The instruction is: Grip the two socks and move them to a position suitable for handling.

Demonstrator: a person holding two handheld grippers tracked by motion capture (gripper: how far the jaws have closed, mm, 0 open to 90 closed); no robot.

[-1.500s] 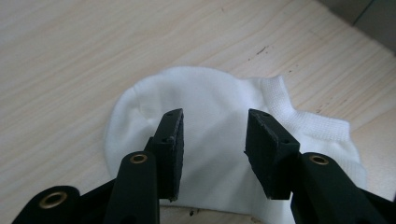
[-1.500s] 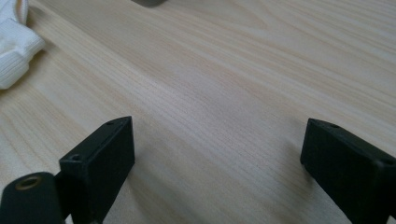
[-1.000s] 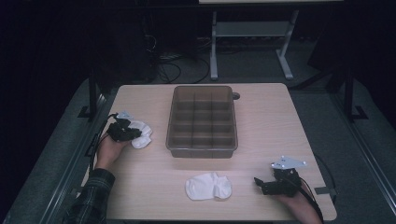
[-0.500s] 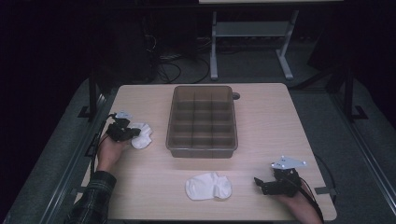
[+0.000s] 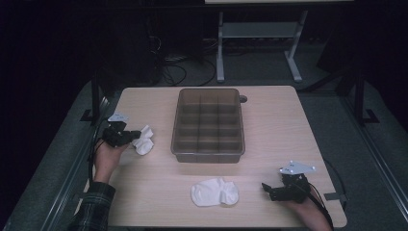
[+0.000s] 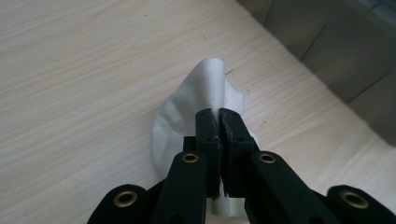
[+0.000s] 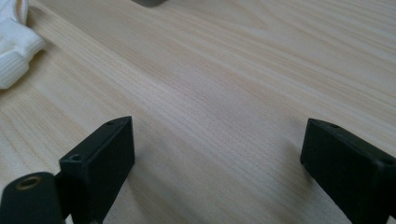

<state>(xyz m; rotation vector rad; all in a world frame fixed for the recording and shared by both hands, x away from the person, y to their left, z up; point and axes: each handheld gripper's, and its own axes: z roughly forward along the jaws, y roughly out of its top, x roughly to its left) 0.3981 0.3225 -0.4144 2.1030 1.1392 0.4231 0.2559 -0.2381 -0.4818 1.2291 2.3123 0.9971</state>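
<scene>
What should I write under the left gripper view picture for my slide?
Left gripper with its jaws shut on a white sock, over the pale wooden table.

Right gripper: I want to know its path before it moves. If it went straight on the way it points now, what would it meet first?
Probably the white sock near the front edge. The right gripper points at it over bare table, jaws open; depth is hard to judge.

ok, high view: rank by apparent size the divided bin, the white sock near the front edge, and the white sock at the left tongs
1. Divided bin, clearly largest.
2. Sock near the front edge, lying spread out.
3. Sock at the left tongs, smallest as seen; it is bunched and partly behind the left tongs, so its true size is unsure.
</scene>
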